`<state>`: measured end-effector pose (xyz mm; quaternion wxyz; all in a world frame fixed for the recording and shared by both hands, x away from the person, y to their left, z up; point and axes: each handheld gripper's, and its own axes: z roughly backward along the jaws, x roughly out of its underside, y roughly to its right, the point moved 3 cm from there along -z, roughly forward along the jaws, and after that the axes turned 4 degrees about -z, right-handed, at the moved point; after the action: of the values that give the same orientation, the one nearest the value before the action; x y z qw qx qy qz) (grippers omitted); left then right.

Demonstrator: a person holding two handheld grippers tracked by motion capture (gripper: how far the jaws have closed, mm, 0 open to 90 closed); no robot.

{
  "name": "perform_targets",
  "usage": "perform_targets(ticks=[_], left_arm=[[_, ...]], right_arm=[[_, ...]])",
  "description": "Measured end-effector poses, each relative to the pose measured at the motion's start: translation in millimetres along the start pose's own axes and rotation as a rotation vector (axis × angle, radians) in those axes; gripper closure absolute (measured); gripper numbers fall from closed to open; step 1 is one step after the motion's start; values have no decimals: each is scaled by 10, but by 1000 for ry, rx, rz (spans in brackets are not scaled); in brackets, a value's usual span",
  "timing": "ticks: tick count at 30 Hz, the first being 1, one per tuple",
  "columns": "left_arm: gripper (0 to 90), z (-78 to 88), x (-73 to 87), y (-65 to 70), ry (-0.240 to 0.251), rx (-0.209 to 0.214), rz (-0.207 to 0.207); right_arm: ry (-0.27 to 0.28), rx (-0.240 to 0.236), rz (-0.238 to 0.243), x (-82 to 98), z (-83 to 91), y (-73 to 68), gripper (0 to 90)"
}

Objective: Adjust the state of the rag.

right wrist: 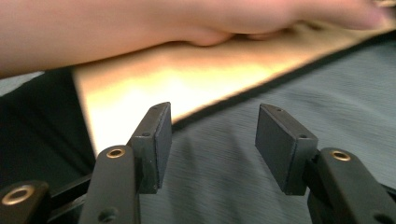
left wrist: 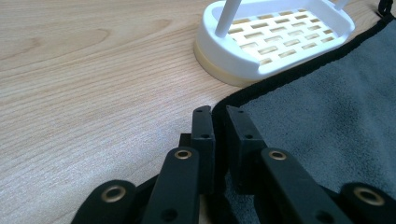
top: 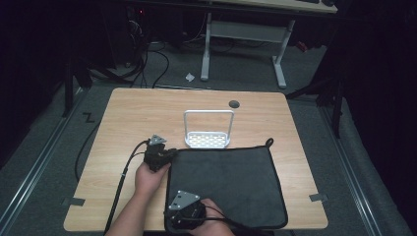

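- Right gripper [top: 189, 222]: at the near edge of the dark grey mat [top: 231, 187]; in the right gripper view its jaws stand apart above the cloth, nothing between them.
- Left gripper [top: 169, 156]: at the mat's far left corner; in the left gripper view the pads [left wrist: 204, 135] are pinched together on the black bound edge [left wrist: 219, 109], holding the cloth.
- Mat: one, flat on the near right part of the table, a loop at its far right corner.
- White slotted rack [top: 208, 139] with a hoop handle: one, just beyond the mat's far edge.
- Wooden table [top: 137, 113]: one, pale, with a round grommet [top: 234, 103] near its far edge.
- Beyond: grey floor, cables, the white legs of a second desk [top: 206, 49].
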<state>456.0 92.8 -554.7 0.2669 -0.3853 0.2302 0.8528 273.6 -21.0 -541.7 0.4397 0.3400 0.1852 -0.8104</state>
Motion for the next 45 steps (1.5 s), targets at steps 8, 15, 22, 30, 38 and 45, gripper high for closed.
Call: perform_targets(ticks=[8, 15, 22, 30, 38, 45], left_arm=[[822, -1, 2, -4, -3, 4, 5], [824, 4, 0, -8, 2, 10, 12], [853, 93, -9, -68, 55, 64, 72], [855, 378, 81, -386, 149, 63, 245], [856, 947, 272, -728, 152, -36, 267], [856, 1380, 375, -936, 170, -92, 288]], right_arm=[[-28, -5, 26, 23, -104, -95, 619], [-18, 32, 34, 41, -8, -8, 828], [53, 54, 51, -100, 110, -18, 839], [105, 25, 73, -344, -26, -140, 838], [147, -44, 142, -715, -239, -476, 836], [176, -96, 207, -974, -355, -786, 836]])
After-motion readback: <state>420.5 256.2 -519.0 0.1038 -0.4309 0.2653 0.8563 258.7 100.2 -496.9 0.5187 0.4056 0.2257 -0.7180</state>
